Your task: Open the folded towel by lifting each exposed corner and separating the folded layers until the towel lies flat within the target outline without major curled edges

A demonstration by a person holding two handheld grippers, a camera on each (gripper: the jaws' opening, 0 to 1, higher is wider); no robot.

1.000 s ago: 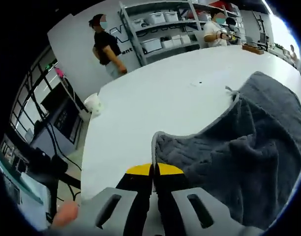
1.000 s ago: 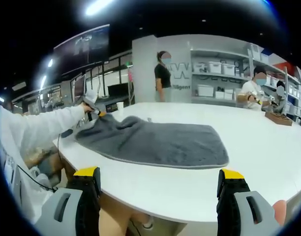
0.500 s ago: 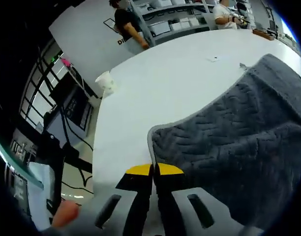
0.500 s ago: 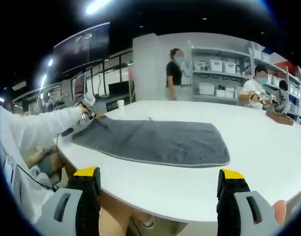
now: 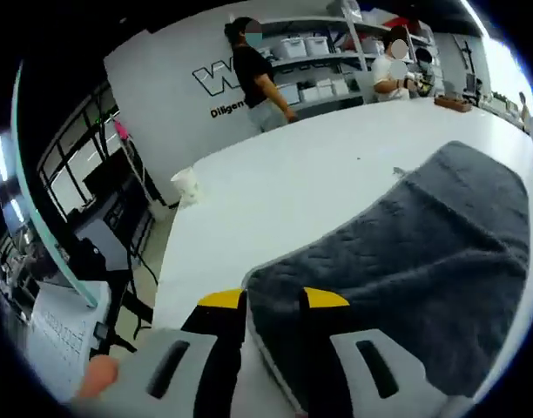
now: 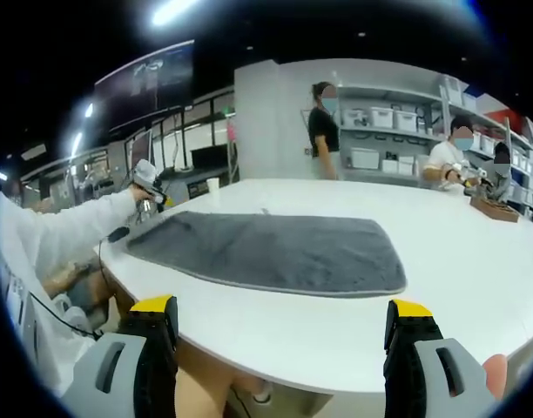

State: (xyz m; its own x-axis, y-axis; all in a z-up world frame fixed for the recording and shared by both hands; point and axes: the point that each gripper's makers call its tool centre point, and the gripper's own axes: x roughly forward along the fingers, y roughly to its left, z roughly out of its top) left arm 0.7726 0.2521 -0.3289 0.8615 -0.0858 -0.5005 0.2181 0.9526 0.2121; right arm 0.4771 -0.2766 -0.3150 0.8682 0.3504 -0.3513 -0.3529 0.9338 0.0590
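The left gripper, with yellow-tipped black jaws, stands slightly apart, and the near corner of the dark grey terry towel lies between the tips; whether they still pinch the cloth or have let it go, I cannot tell. In the right gripper view it shows small at the towel's far corner, at the end of a white sleeve. The right gripper hangs wide apart off the near edge of the white round-edged table, well apart from the cloth and holding nothing. The towel lies spread and nearly flat on the tabletop; no target outline is visible. The likely risk is at that left corner: if the jaws drag away while the hem still sits between them, the edge could snag, lift, and curl back over. A paper cup stands well clear.
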